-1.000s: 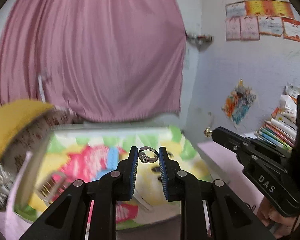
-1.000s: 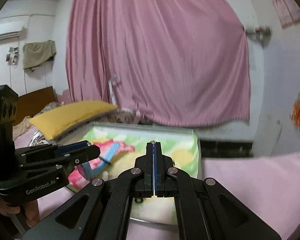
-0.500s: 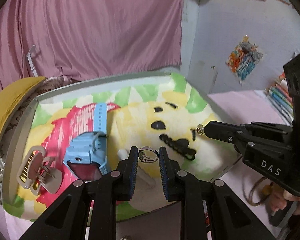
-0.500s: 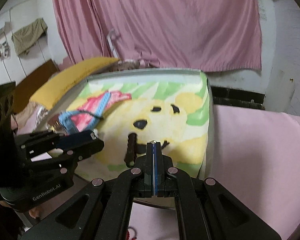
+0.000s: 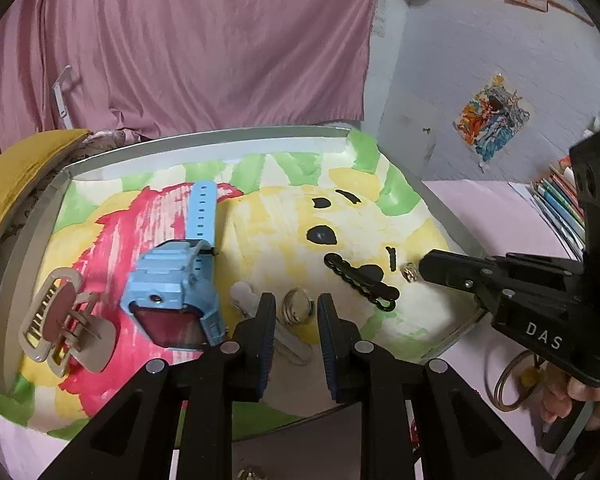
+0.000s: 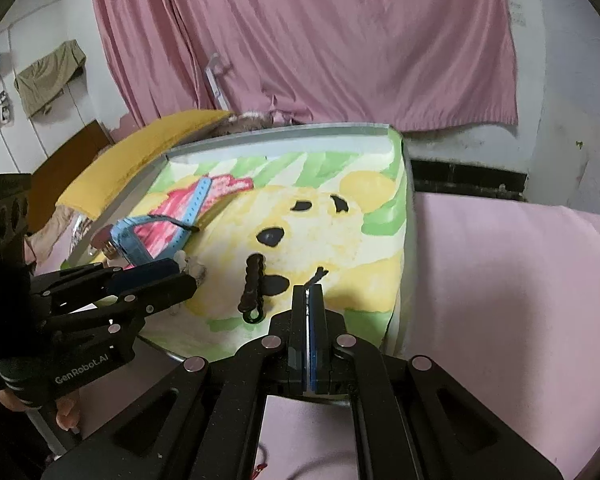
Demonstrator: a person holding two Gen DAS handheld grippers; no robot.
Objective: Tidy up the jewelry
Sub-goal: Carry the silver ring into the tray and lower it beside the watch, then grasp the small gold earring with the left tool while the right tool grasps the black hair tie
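My left gripper (image 5: 297, 306) is shut on a silver ring (image 5: 297, 306), held just above the tray's cartoon-print cloth (image 5: 260, 224). My right gripper (image 6: 307, 293) is shut on a small gold bead-like earring, seen at its tip in the left wrist view (image 5: 409, 272), over the tray's right side. On the cloth lie a blue watch (image 5: 176, 280), a black hair clip (image 5: 360, 282), a beige claw clip (image 5: 60, 320) and a white clip (image 5: 260, 320).
The metal tray rim (image 5: 204, 140) sits on a pink surface (image 6: 500, 300). A thin bangle (image 5: 512, 380) lies on the pink surface at right. A yellow pillow (image 5: 16, 164) is at left, books (image 5: 560, 208) at far right, pink curtain behind.
Both grippers have tilted down and moved toward the tray. The left one has carried the ring low over the cloth; the right one's tip has come over the tray's right side.
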